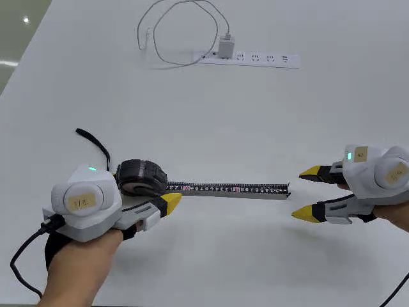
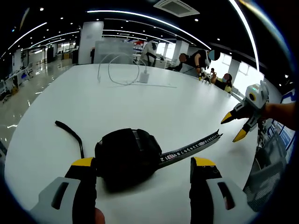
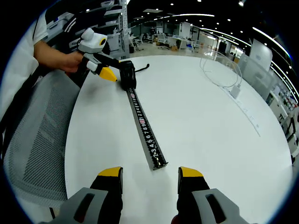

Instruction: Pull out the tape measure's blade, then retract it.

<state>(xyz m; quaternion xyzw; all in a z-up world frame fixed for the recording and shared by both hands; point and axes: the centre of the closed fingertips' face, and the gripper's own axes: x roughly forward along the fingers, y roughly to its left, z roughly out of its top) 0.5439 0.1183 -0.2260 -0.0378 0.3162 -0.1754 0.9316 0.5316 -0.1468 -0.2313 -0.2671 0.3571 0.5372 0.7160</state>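
The round black plastic tape measure (image 1: 142,176) stands on its base on the white table (image 1: 211,128). Its dark numbered blade (image 1: 227,189) lies pulled out flat and straight, its end hook resting free on the surface.

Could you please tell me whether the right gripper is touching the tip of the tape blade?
Apart. The head view shows bare table between the blade tip and the open right gripper.

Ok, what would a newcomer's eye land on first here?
The black tape measure sits left on the white workbench, its blade pulled out flat toward the right. The left gripper stands open around the tape measure, and the right gripper hangs open just short of the blade's tip, not touching. At the far edge lies a white power strip with a charger plugged in.
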